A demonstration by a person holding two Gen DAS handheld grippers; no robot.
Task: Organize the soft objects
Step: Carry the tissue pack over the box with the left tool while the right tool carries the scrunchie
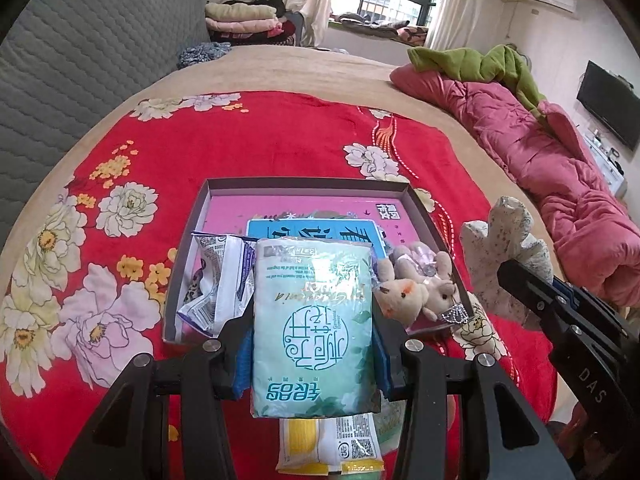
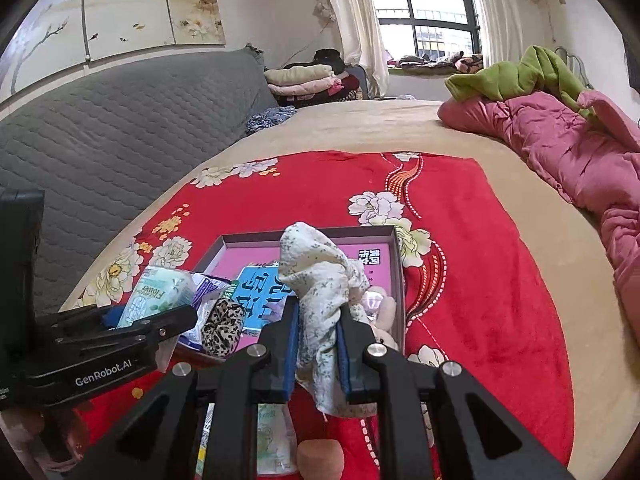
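Holding: green tissue pack [image 1: 314, 332] clamped by left gripper [image 1: 314, 354], floral cloth [image 2: 320, 304] pinched in near-shut right gripper [image 2: 318, 344], both poised over cardboard box [image 1: 308, 185] for stowing

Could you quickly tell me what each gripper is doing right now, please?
Left gripper: closed on the green tissue pack.
Right gripper: closed on the floral cloth.

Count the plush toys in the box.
2 plush toys, both in the near right corner of the box: a beige one in front and a paler one against it. The tissue pack may hide more.
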